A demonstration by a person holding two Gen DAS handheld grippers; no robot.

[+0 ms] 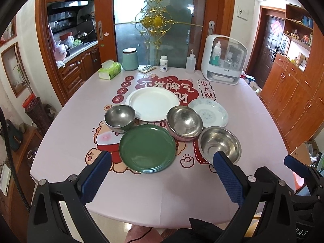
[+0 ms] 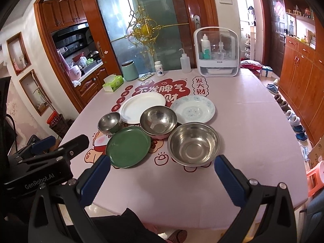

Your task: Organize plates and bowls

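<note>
Nothing sorted yet, as far as can be judged: three plates and three bowls lying separately on the tabletop (image 1: 66,133), none stacked on another.

Seen from the left wrist view, with the green plate (image 1: 147,148) as the clock centre:
- White plate (image 1: 152,103) at 12 o'clock, the largest.
- Patterned plate (image 1: 209,112) at about 2 o'clock, behind the bowls.
- Small steel bowl (image 1: 119,117) at 10 o'clock, just beside the white plate's rim.
- Middle steel bowl (image 1: 184,122) at 1 o'clock, close to the green plate, maybe touching; cannot tell.
- Large steel bowl (image 1: 219,144) at 3 o'clock, nearest to the right side.

Left hand-held gripper (image 1: 162,163) spread wide, empty, hovering above the near edge with the green plate between its fingers in the view, not touching it. Right hand-held gripper (image 2: 162,167) also spread wide and empty, aimed toward the large steel bowl and the green plate.

Still to do, probably everything: bowls to nest by size, plates to pile largest at bottom. Tissue box (image 1: 109,70), jar (image 1: 130,59) and bottles at the far edge, well apart from the dishes, so no obstacle there.
</note>
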